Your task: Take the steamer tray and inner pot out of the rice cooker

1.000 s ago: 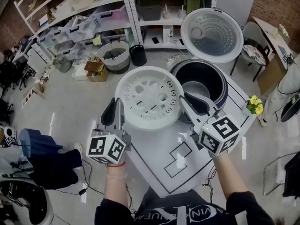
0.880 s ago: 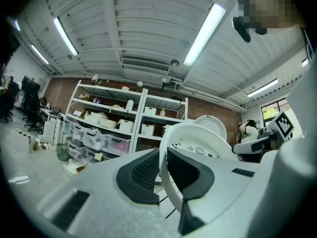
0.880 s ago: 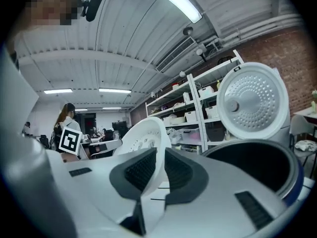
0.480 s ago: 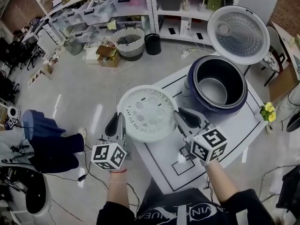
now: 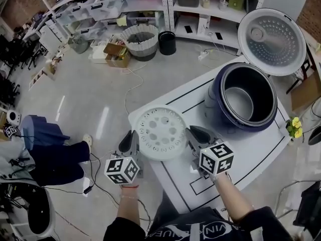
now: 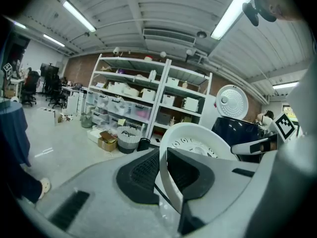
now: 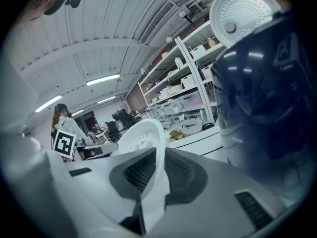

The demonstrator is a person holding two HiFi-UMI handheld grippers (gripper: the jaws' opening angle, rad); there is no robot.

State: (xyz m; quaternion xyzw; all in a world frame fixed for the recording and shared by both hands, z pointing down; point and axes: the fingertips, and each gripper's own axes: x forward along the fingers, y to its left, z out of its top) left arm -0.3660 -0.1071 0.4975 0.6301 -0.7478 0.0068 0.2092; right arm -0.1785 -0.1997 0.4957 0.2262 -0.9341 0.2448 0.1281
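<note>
1 tray (image 5: 160, 133) nr white table (image 5: 251, 142) corner, cluttered shelves (image 5: 150, 4)

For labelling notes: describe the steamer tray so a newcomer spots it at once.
Find the white table with the open dark-blue rice cooker. Left of the cooker, at the table's corner, the left gripper and right gripper clamp the rim of a round white steamer tray. Unlike the finely dotted lid, it has large holes.

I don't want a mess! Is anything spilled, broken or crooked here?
Nothing stands out. The steamer tray looks whole, clamped by its rim between the left hand-held gripper and the right hand-held gripper. The rice cooker stands upright with its lid open, and nothing is spilled.
</note>
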